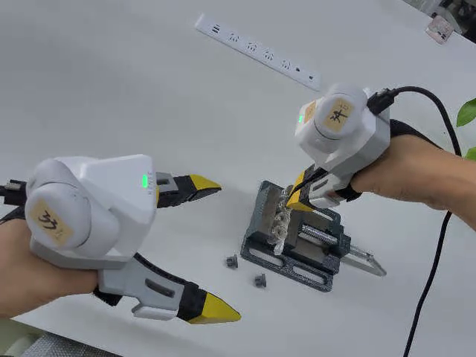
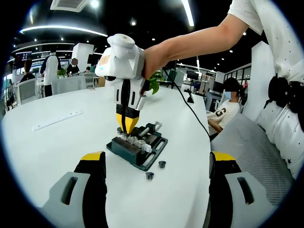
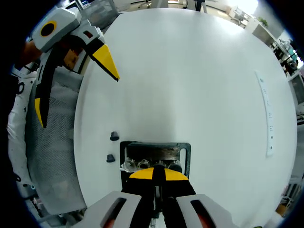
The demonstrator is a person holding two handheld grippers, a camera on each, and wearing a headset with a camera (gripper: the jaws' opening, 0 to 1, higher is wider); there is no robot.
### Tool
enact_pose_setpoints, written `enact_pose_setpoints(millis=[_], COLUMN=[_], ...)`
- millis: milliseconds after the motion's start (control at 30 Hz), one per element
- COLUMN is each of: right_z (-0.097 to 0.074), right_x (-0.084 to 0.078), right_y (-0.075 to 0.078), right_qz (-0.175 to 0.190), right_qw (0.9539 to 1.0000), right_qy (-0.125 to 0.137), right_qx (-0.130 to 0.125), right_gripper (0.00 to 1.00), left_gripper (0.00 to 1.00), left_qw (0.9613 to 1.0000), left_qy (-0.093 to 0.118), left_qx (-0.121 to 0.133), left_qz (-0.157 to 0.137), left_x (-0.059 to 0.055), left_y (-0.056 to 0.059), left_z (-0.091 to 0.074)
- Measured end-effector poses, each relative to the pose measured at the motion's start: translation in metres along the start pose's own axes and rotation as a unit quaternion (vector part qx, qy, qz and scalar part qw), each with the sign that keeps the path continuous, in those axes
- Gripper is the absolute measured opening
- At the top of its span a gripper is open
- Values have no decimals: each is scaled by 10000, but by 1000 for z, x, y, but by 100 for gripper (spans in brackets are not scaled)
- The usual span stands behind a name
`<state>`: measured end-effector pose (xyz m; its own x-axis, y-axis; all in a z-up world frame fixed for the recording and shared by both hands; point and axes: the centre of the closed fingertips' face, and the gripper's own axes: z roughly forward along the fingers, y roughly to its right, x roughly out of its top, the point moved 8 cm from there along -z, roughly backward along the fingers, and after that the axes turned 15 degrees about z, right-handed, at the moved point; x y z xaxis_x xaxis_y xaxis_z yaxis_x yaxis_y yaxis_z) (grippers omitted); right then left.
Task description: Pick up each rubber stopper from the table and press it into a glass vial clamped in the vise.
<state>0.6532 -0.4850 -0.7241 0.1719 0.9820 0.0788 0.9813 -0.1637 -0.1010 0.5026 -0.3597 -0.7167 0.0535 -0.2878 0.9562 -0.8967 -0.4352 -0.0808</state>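
My left gripper (image 2: 156, 157) has its 2 yellow-tipped jaws spread wide, 1 at the lower left and 1 at the lower right of the left gripper view, with nothing between them. Straight ahead of that gap, in the lower middle of the frame, 2 small dark grey rubber stoppers (image 2: 162, 164) sit apart on the white table (image 2: 57, 142), between the jaws and the dark grey metal vise (image 2: 124, 149). In the head view the left gripper (image 1: 210, 248) sits at the lower left. The stoppers (image 1: 232, 261) lie just right of its tips, near the lower left corner of the vise (image 1: 294, 262).

My right gripper (image 1: 297, 195) points down from the upper right of the head view. Its jaws are closed together over the row of clear glass vials (image 1: 281, 219) clamped in the vise. I cannot tell whether anything small is pinched at the tips. In the right gripper view the right gripper (image 3: 156, 175) sits at bottom centre, right over the vials (image 3: 137, 165), and the stoppers (image 3: 114, 136) lie left of the vise (image 3: 186, 148).

I judge the left gripper nearer the stoppers, so the next pick looks like a short reach forward along its own jaws. Each stopper looks squat, with no clear long axis. A long white power strip (image 1: 256, 50) lies at the top centre of the head view, well apart.
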Motion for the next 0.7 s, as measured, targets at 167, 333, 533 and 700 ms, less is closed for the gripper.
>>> enact_pose_setpoints(millis=[167,333,533,700], right_z=[0,1,1,-1], right_x=[1,1,0,-2], right_y=[1,-1,1,-1], right_qz=[-46,-137,-148,-71], right_qw=[9999,9999,9998,9999], right_qy=[-92,-103,-92,102], right_qx=[44,18,18,-83], right_gripper=[0,0,0,1], left_gripper=[89,89,88,88], left_qw=[10000,10000,10000,9997], left_qy=[-26,-28,-56,-133], left_qx=[-2,3,-14,-94], left_qz=[0,8,67,165], left_x=[-1,0,4,10], left_y=[0,-1,-2,0], left_z=[1,2,4,1])
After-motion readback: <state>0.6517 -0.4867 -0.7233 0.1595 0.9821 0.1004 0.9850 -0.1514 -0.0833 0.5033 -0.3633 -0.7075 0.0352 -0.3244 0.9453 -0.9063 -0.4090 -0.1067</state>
